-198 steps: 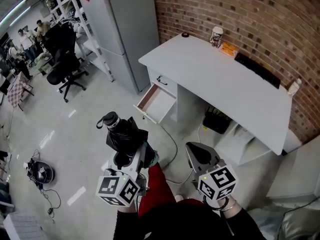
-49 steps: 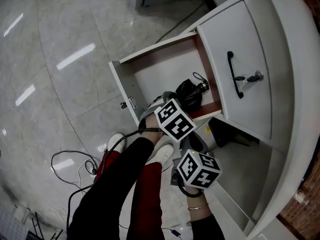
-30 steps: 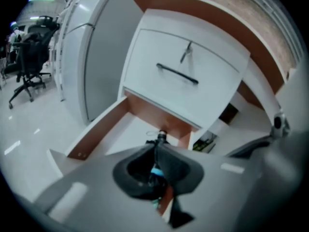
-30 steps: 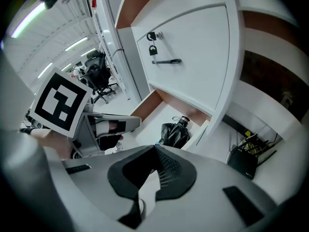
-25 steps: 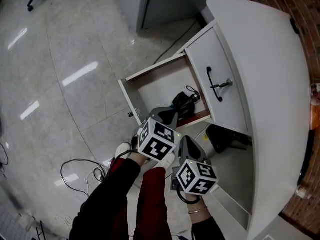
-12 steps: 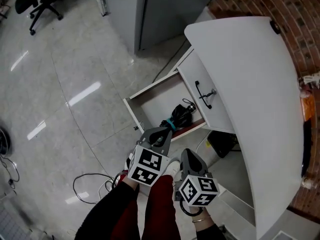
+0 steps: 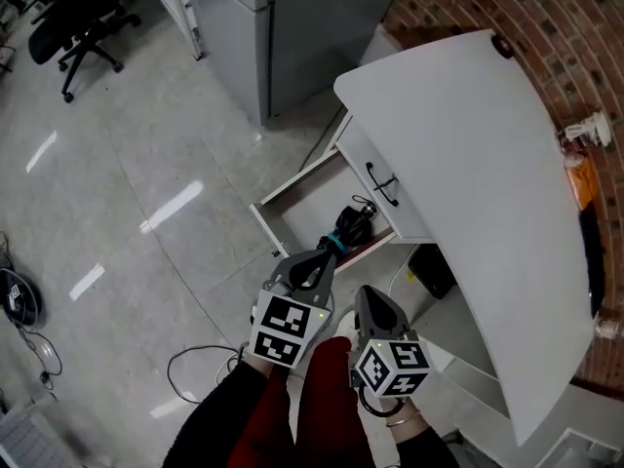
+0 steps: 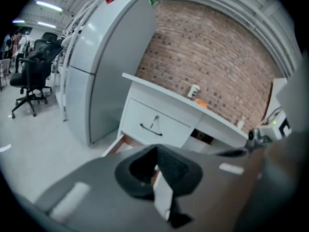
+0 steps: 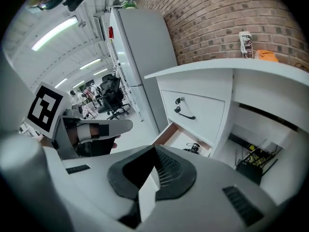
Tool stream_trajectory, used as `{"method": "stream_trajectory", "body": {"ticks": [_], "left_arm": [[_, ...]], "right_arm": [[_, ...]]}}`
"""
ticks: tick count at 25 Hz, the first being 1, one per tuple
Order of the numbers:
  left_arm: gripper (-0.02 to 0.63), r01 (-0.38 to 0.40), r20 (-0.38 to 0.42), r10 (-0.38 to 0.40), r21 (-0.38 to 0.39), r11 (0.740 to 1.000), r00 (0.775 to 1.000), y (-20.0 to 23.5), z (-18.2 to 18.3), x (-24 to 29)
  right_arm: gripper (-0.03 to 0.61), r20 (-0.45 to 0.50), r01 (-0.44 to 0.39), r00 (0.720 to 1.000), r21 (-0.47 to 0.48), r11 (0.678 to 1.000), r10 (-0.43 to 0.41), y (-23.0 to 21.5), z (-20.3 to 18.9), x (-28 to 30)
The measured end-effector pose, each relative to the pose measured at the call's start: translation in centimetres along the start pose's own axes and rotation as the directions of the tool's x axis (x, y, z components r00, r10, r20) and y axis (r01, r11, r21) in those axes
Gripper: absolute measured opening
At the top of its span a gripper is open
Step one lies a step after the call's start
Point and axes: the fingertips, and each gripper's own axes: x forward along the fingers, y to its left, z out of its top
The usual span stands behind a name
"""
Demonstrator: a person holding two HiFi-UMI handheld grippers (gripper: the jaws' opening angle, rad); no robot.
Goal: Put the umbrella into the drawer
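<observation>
The black folded umbrella (image 7: 353, 224) lies in the open lower drawer (image 7: 307, 198) of the white desk (image 7: 468, 164), near the drawer's right end. My left gripper (image 7: 325, 257) hangs above the drawer's front edge, shut and empty. Just right of it and nearer to me, my right gripper (image 7: 368, 294) is also shut with nothing in it. In the right gripper view my right gripper (image 9: 154, 153) points toward the drawer (image 9: 176, 135), where the umbrella (image 9: 194, 148) shows small. In the left gripper view my left gripper (image 8: 157, 153) hides most of the drawer (image 8: 120, 143).
The upper drawer (image 7: 382, 185) is closed and has a black handle. A grey cabinet (image 7: 292, 18) stands beyond the desk's end. A cup (image 7: 588, 128) and an orange thing (image 7: 577, 178) sit on the desk by the brick wall. Cables (image 7: 195, 359) lie on the floor; an office chair (image 7: 78, 27) stands far left.
Both grippers have risen and drawn back from the drawer, still shut. The umbrella stays in the drawer. The head view now takes in more of the desk and floor.
</observation>
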Motion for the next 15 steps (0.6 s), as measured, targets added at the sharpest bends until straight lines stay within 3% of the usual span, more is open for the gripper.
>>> {"method": "stream_trajectory", "body": {"ticks": [15], "left_arm": [[0.002, -0.027, 0.064, 0.028, -0.01, 1.0, 0.998, -0.5, 4.2, -7.5]], "right_arm": [[0.002, 0.121, -0.044, 0.992, -0.002, 0.999, 0.044, 3.4, 4.7, -6.1]]}}
